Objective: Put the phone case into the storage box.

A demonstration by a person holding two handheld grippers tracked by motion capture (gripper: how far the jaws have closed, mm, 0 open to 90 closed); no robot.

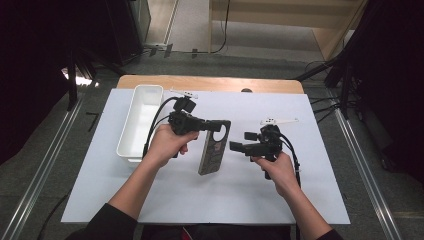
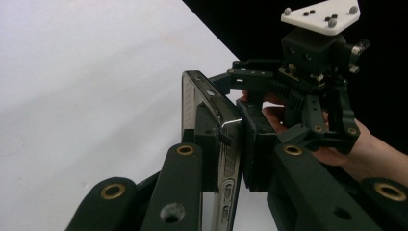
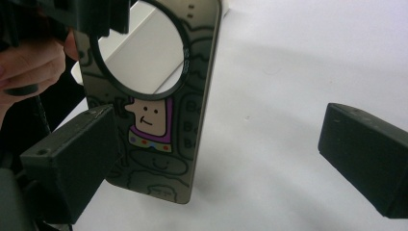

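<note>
A dark phone case (image 1: 214, 149) with a round cut-out and a cartoon figure (image 3: 148, 121) hangs over the white sheet, held by its top end. My left gripper (image 1: 216, 126) is shut on that end, its pads clamping the case's edge (image 2: 211, 103). My right gripper (image 1: 235, 146) is open just to the right of the case, jaws pointing at it. In the right gripper view its wide-apart pads (image 3: 72, 159) frame the case's lower half without touching it. The left gripper view shows the right gripper (image 2: 250, 79) beyond the case.
A long white bin (image 1: 141, 122) stands at the left of the white sheet (image 1: 250, 195), close to the left hand. The sheet covers a wooden table (image 1: 210, 82). Dark stands and cables flank the table on the floor.
</note>
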